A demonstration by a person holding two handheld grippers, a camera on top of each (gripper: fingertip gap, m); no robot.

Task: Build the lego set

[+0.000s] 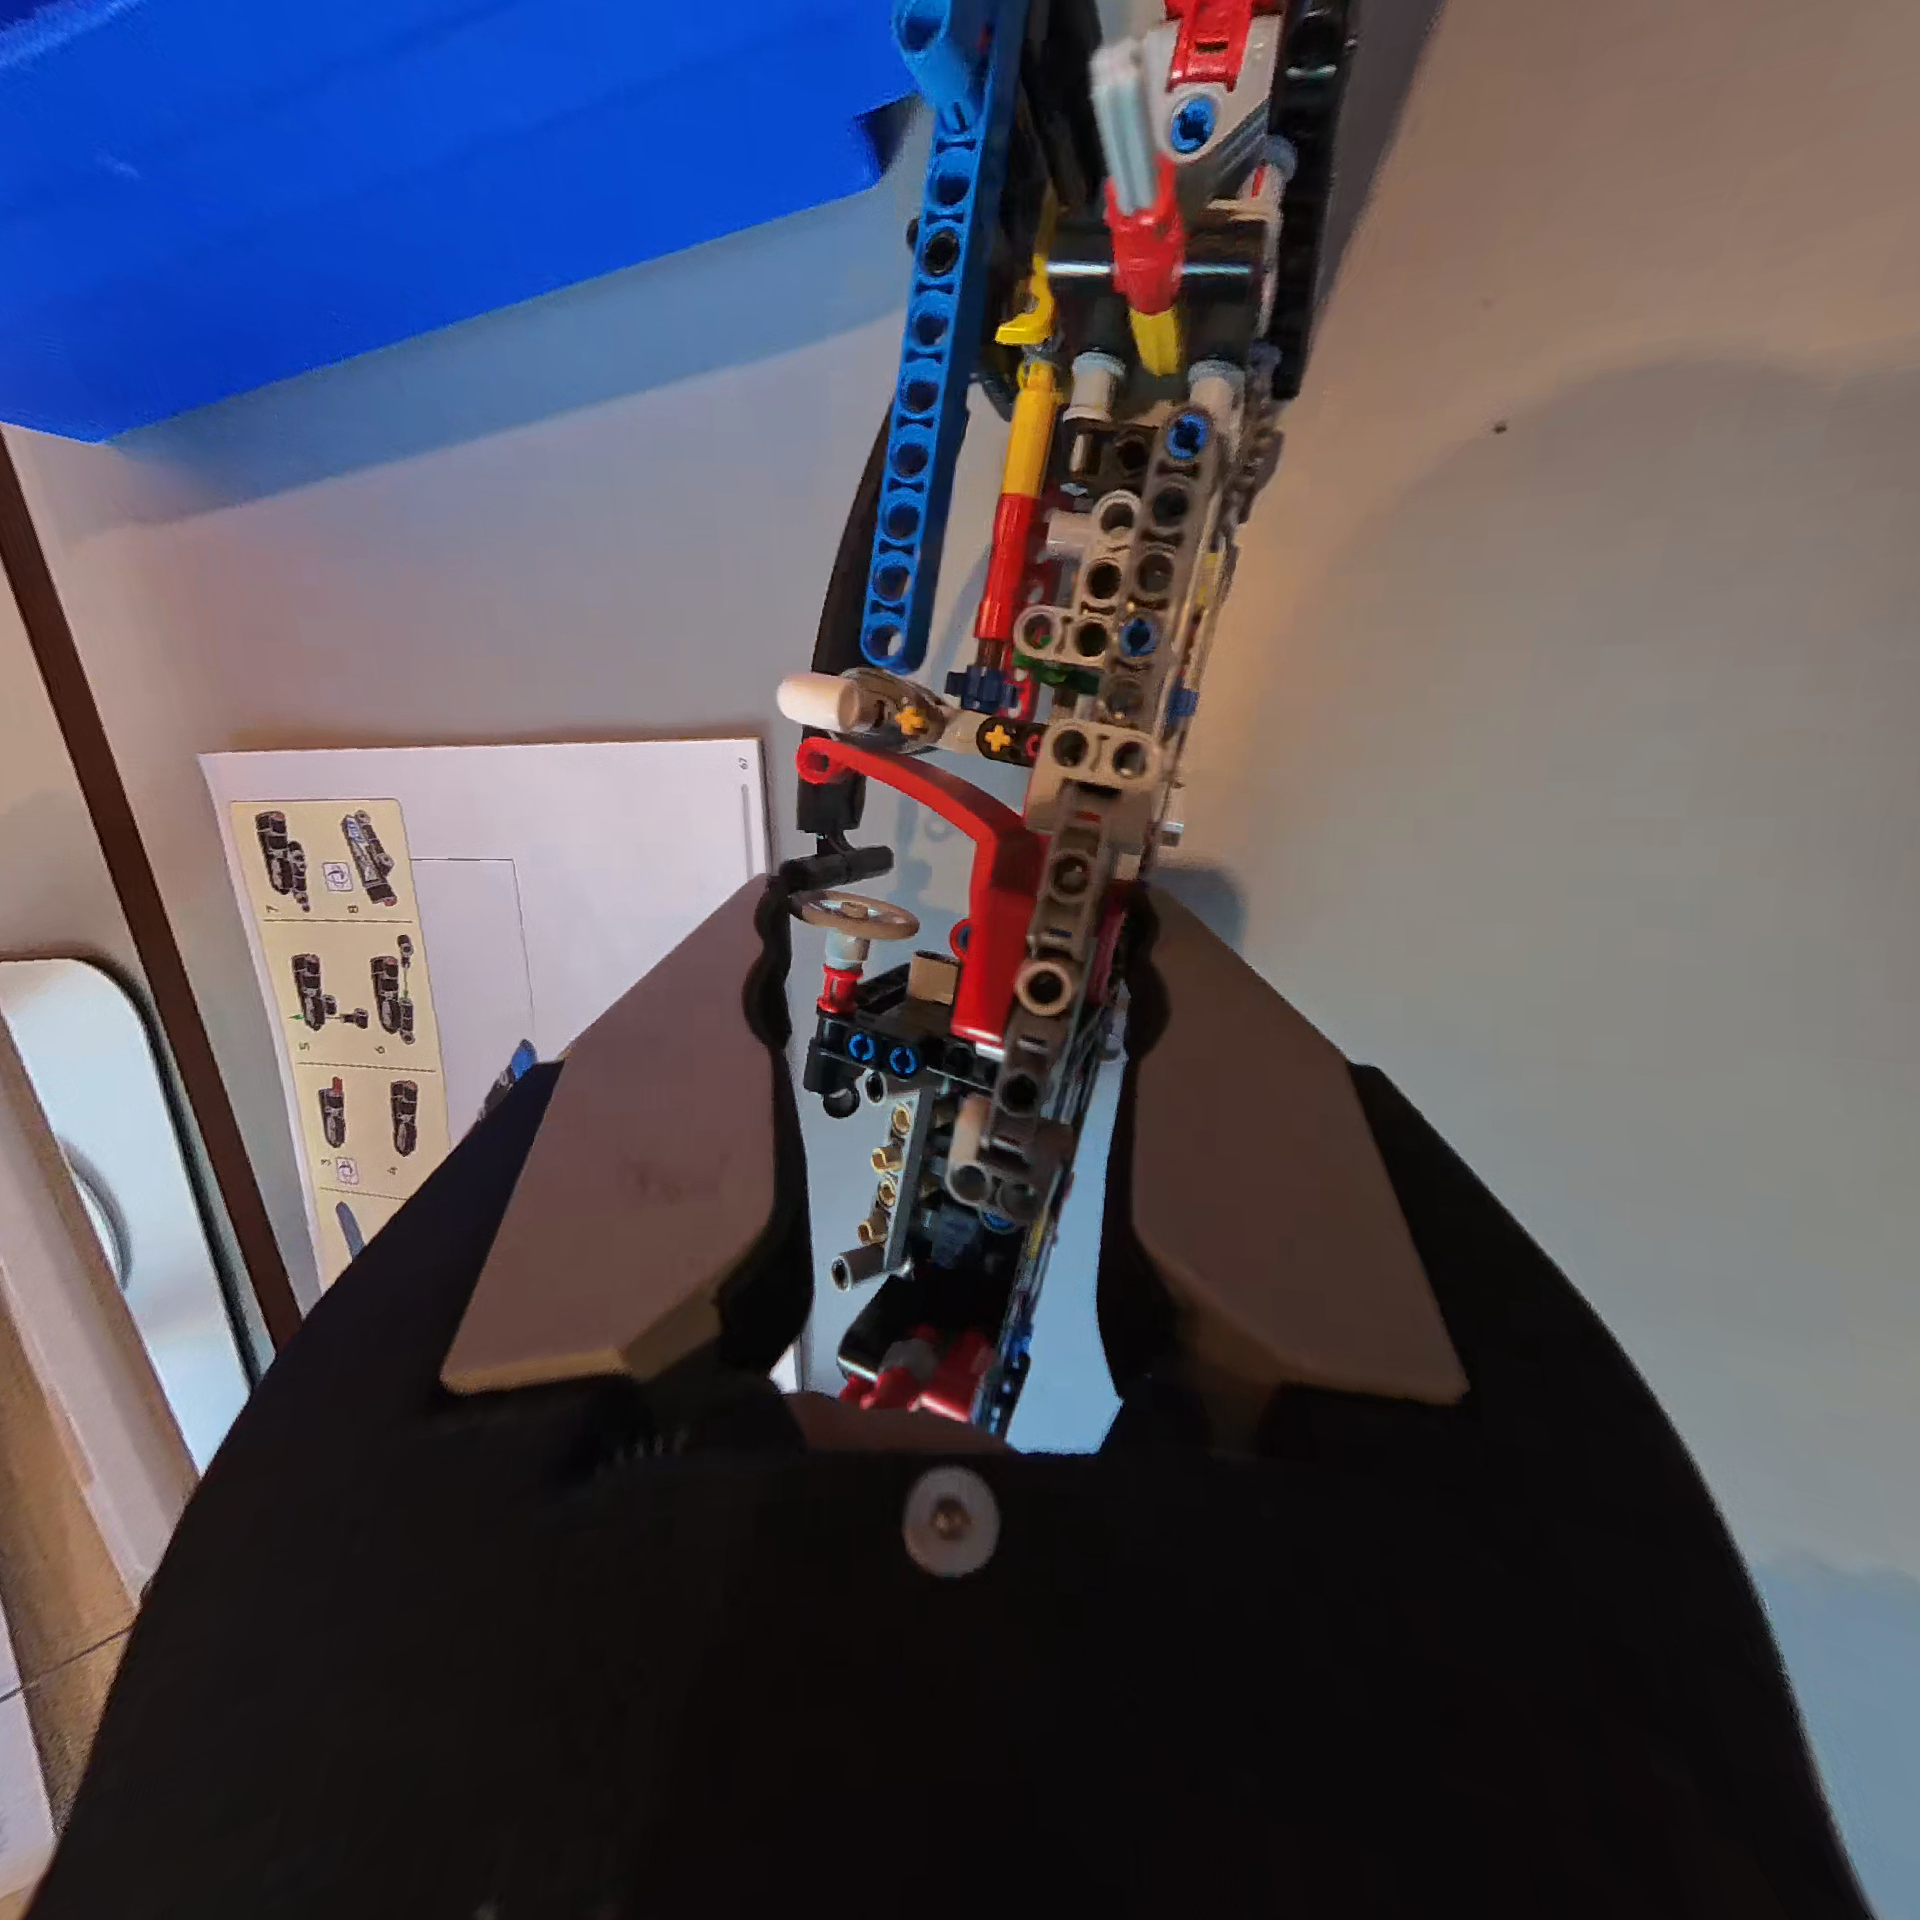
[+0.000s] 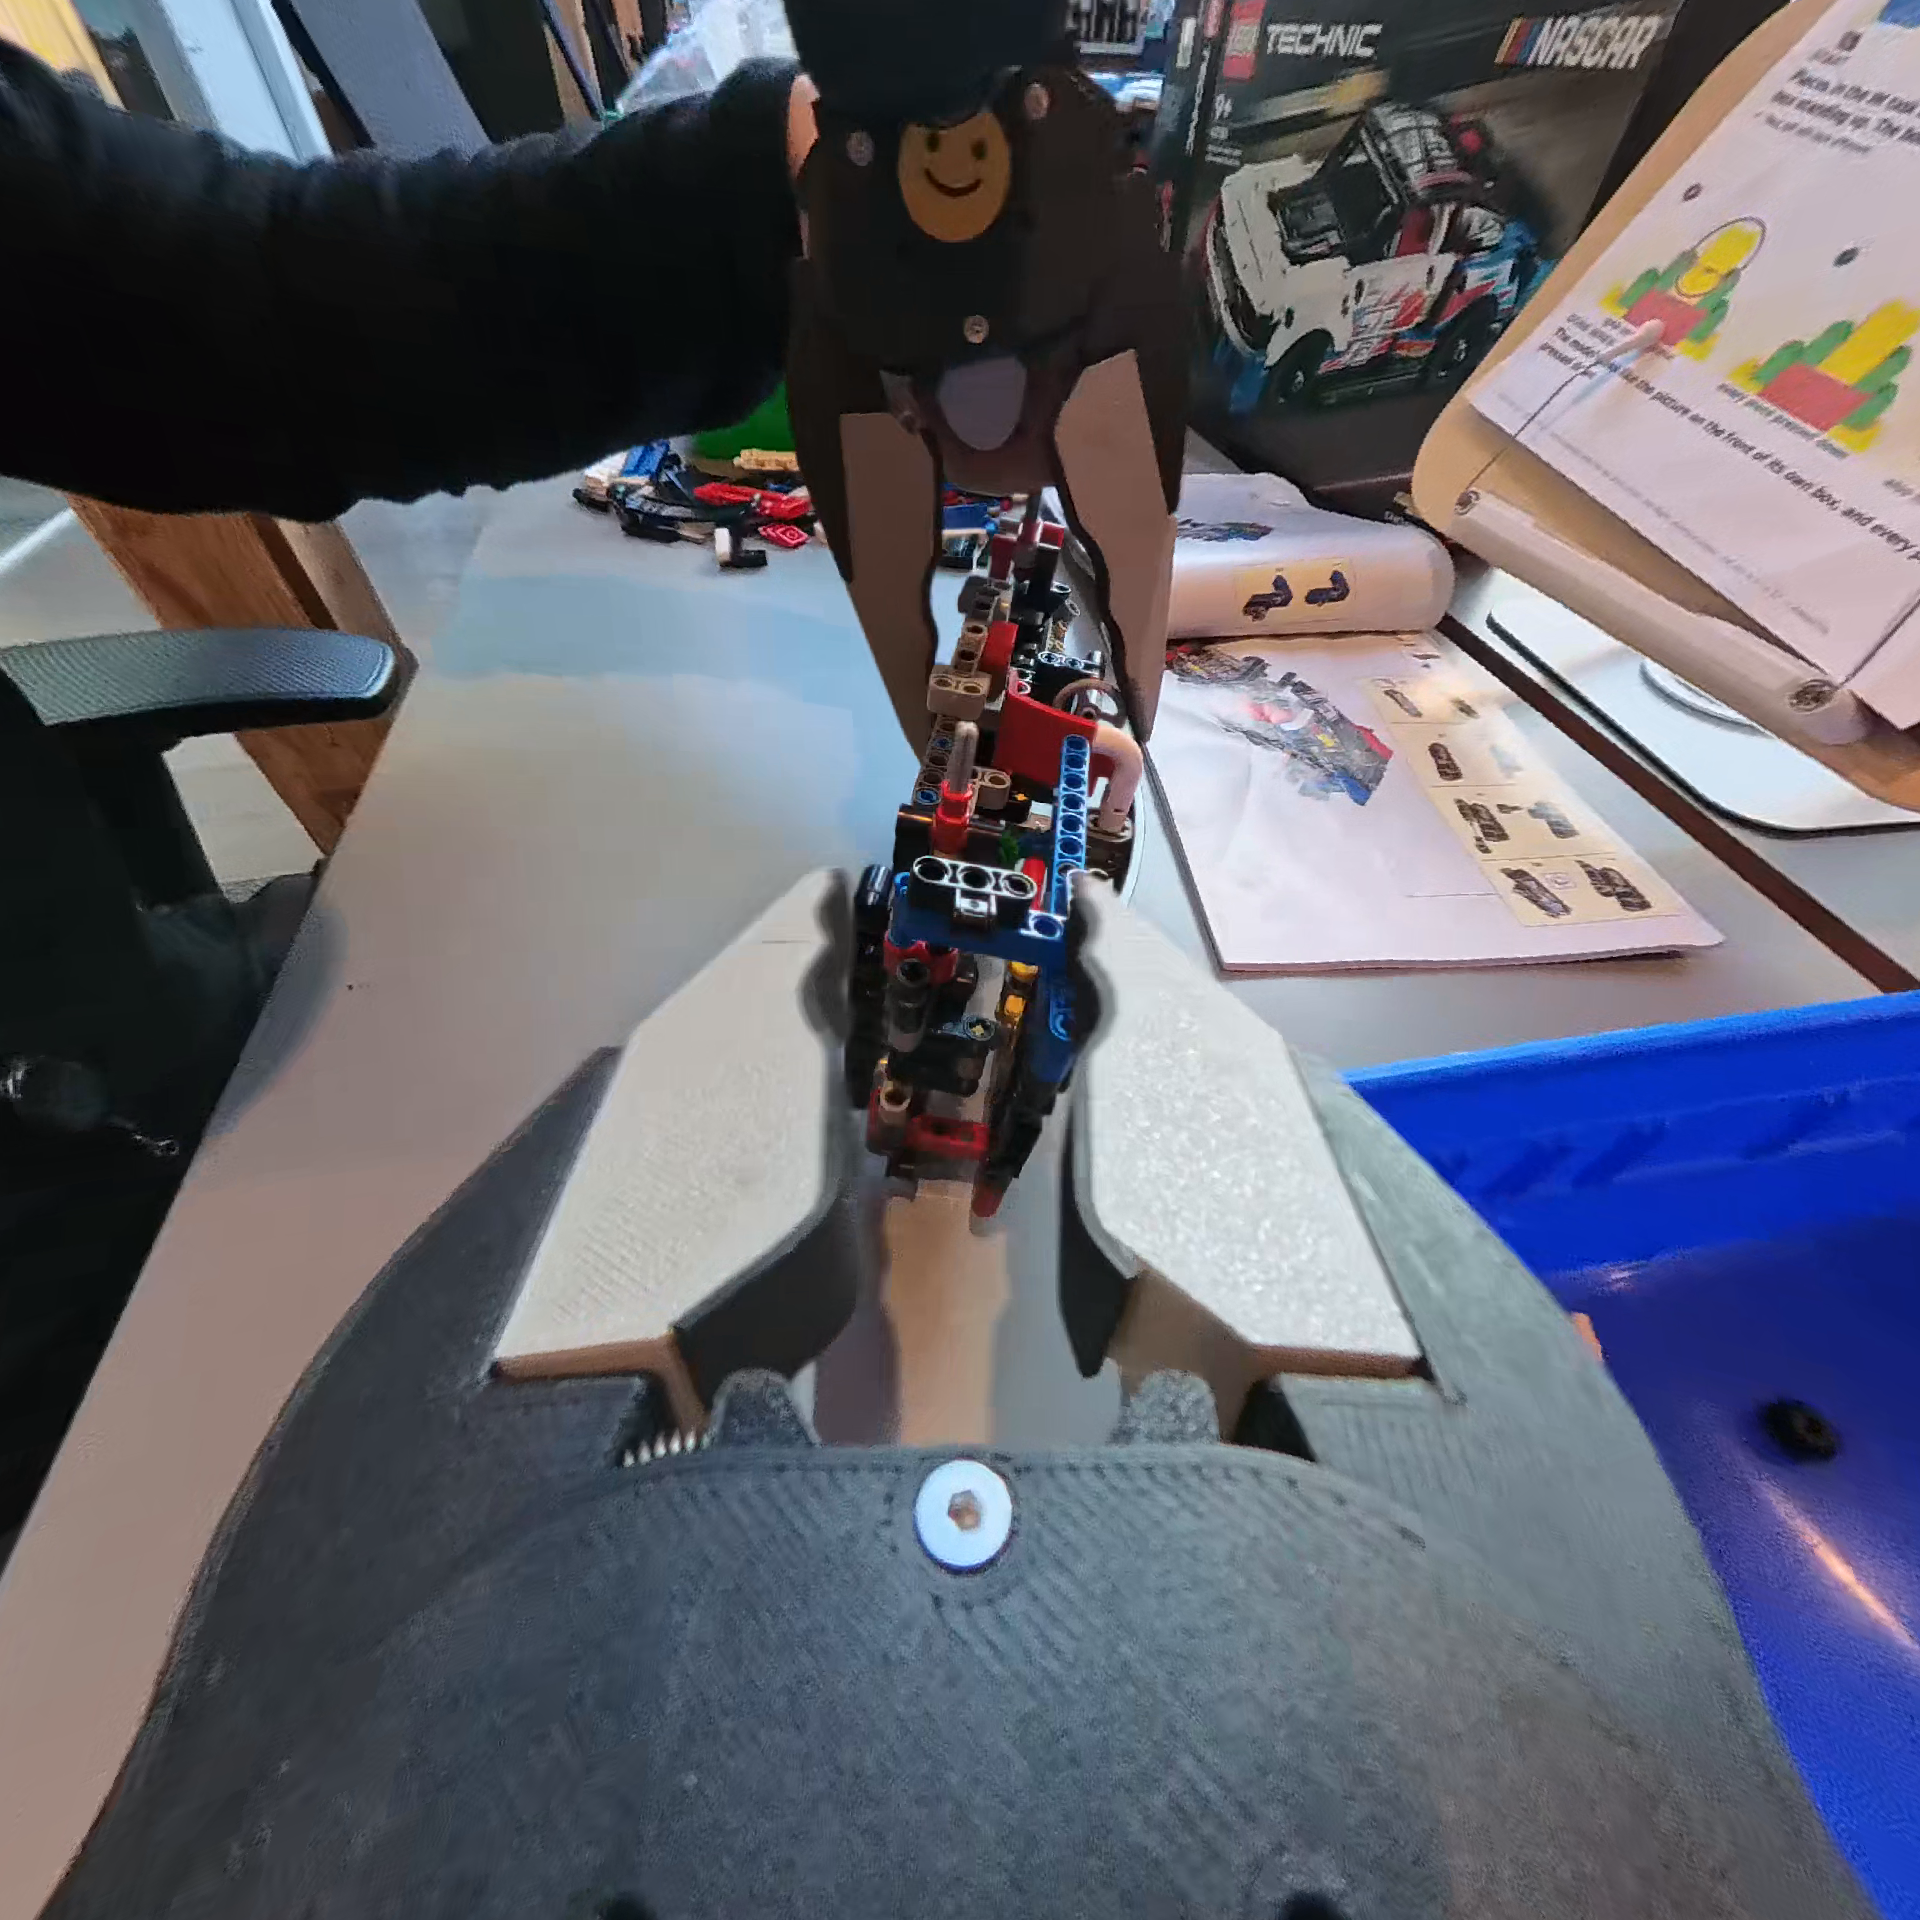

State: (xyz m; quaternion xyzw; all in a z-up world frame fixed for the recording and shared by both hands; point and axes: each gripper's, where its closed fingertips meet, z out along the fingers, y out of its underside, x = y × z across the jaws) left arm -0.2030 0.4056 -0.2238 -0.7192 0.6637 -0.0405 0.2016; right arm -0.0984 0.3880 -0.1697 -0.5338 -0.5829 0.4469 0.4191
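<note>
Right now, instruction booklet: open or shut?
Open. The instruction booklet lies spread flat on the table, step diagrams facing up.

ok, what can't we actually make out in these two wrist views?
- Left wrist view: far end of the lego model is cut off by the top edge and blurred.
- Left wrist view: instruction booklet is partly hidden by the left hand-held gripper; its step pictures are too small.
- Right wrist view: model's underside and its contact with the table are hidden by the right hand-held gripper.
- Right wrist view: loose pieces are too small to identify.
</note>
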